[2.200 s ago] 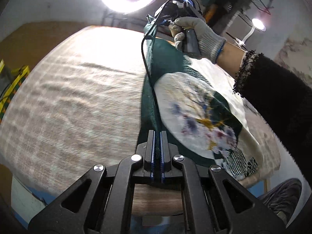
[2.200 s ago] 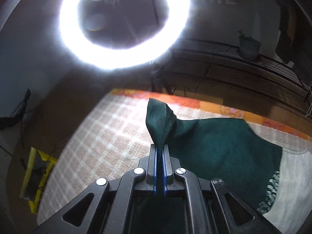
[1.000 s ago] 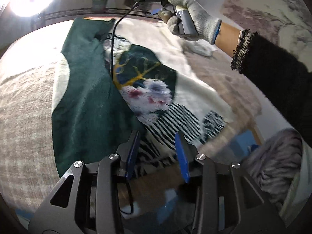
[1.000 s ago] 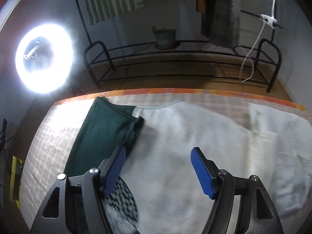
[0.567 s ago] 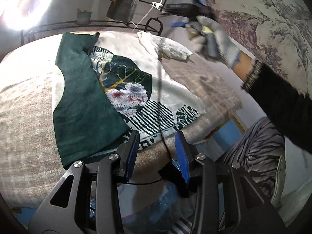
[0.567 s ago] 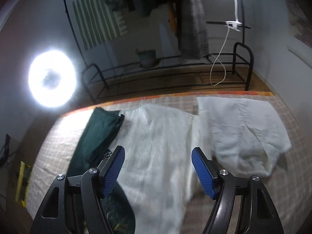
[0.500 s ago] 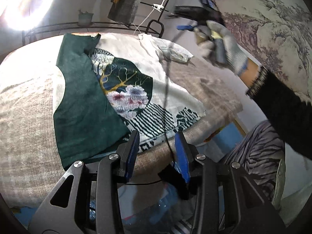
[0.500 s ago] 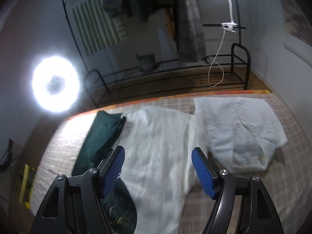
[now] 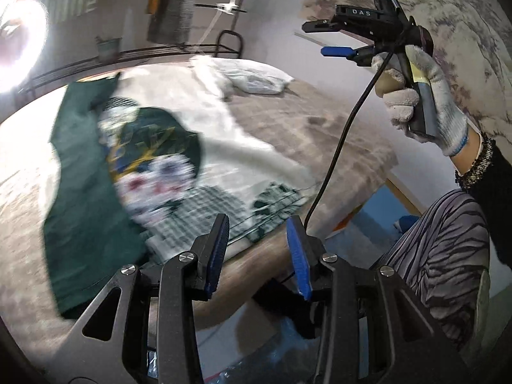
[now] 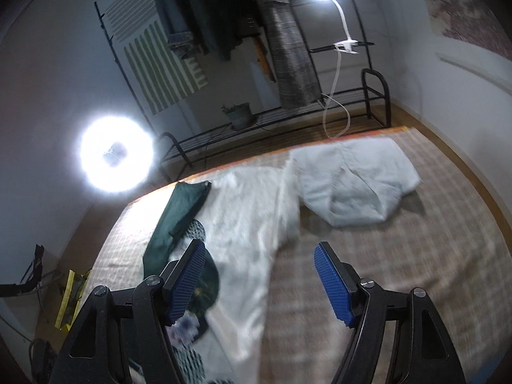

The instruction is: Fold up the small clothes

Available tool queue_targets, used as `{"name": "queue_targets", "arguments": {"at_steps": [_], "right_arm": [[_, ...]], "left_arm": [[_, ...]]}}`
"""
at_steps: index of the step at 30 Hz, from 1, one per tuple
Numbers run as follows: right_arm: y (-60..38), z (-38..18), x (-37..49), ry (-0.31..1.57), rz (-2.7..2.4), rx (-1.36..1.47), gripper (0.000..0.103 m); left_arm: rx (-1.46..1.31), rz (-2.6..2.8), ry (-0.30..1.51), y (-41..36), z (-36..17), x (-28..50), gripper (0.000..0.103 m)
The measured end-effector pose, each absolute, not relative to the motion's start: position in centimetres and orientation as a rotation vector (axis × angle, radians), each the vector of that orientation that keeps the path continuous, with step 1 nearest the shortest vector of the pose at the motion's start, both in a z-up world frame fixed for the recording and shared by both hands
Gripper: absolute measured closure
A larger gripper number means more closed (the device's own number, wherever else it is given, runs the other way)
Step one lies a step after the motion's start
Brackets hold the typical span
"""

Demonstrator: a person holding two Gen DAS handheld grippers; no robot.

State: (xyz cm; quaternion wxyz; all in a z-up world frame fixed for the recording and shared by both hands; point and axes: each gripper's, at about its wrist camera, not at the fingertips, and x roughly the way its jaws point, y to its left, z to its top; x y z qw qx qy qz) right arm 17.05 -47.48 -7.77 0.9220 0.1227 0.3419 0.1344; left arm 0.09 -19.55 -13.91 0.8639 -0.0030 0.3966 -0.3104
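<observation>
Where checked bedspread [image 10: 400,256] ends, rack [image 10: 288,118].

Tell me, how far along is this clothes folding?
Done: the printed green-and-white top lies on the checked bedcover with its green side flap turned in over it. In hand: nothing; the left gripper and right gripper both stand open and empty above the bed. Left: the other side, the final folds, and the crumpled white garment beyond.
</observation>
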Motion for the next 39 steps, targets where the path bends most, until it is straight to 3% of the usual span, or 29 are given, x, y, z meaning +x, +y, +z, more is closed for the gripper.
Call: {"name": "queue_targets", "arguments": {"at_steps": [15, 17, 18, 22, 23, 24, 27, 35, 39], "right_arm": [[-60.7, -9.2, 14.0, 0.623, 0.272, 0.511, 0.030], [-61.2, -9.4, 14.3, 0.628, 0.271, 0.529, 0.030], [-61.1, -9.6, 14.6, 0.635, 0.273, 0.532, 0.030], [-59.3, -10.5, 16.9, 0.693, 0.318, 0.525, 0.030], [-58.4, -10.9, 17.7, 0.712, 0.333, 0.512, 0.030], [-57.9, -11.3, 18.2, 0.728, 0.342, 0.502, 0.030], [-55.0, -13.4, 21.9, 0.818, 0.371, 0.497, 0.030], [-50.1, -20.6, 31.4, 1.007, 0.336, 0.577, 0.034], [-48.2, -23.4, 34.8, 1.054, 0.297, 0.575, 0.041]], "left_arm": [[0.185, -0.698, 0.884, -31.0, -18.9, 3.7, 0.065], [0.215, -0.669, 0.902, -31.9, -19.6, 4.2, 0.055], [0.227, -0.652, 0.908, -32.2, -19.8, 4.4, 0.042], [0.259, -0.591, 0.899, -33.0, -20.6, 5.0, 0.040], [0.270, -0.579, 0.893, -33.2, -20.6, 5.1, 0.041], [0.275, -0.567, 0.883, -33.2, -20.7, 5.2, 0.052], [0.224, -0.539, 0.882, -32.5, -20.7, 6.2, 0.100], [0.000, -0.576, 0.942, -28.7, -19.3, 7.8, 0.102], [-0.039, -0.580, 0.936, -27.6, -18.6, 7.6, 0.103]]}}
